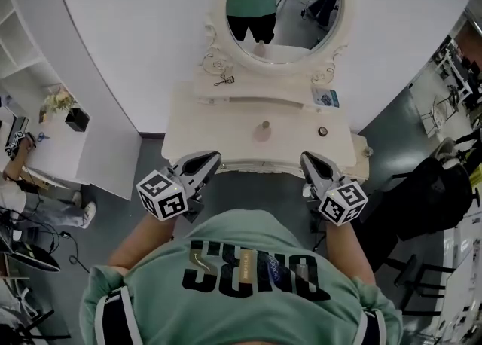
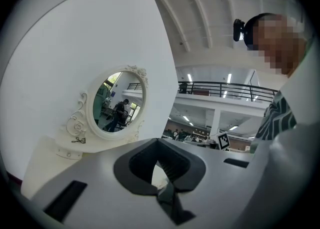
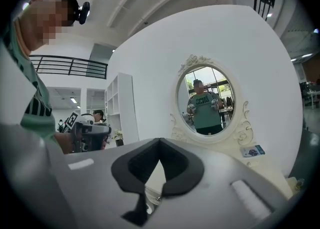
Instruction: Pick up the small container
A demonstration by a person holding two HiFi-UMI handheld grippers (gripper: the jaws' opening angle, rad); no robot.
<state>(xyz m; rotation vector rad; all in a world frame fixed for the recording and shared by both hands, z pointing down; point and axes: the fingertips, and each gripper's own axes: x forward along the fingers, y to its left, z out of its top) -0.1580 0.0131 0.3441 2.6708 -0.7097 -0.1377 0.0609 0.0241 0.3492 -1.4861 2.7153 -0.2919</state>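
Mint-green T-shirt (image 1: 248, 261) (dark lettering), sleeves (image 1: 113, 317) seemingly banded dark and white.

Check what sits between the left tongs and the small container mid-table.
Nothing: head view shows only bare tabletop between left tongs and small container.

Small pale container (image 1: 263, 126), upright, at the middle of the white dressing table (image 1: 197, 132).

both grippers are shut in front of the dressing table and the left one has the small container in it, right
Not quite. The left gripper is shut, but on nothing. The head view shows the small container standing on the dressing table, apart from both grippers. The rest holds: the right gripper is also shut, and both are in front of the table.
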